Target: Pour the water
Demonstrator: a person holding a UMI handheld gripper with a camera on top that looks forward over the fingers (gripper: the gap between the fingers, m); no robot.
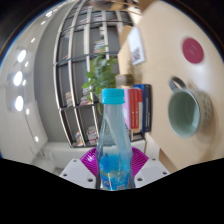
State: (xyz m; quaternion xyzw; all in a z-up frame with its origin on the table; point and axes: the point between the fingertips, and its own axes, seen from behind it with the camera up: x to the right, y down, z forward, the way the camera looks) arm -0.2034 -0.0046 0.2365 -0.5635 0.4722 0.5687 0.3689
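Observation:
My gripper (pixel 113 162) is shut on a clear plastic water bottle (pixel 113 140) with a blue tint and a light blue cap. Both pink pads (pixel 90 160) press on the bottle's lower body from either side. The bottle stands upright between the fingers and is lifted, with the room tilted behind it. A teal green cup (pixel 183 110) with a white inside sits to the right, beyond the fingers, its opening turned toward me.
A tall white shelf unit (pixel 80 70) stands behind the bottle, with a green plant (pixel 100 72) on it. Books (pixel 140 108) stand just right of the bottle. A white surface with a round pink mark (pixel 192 48) lies at the far right.

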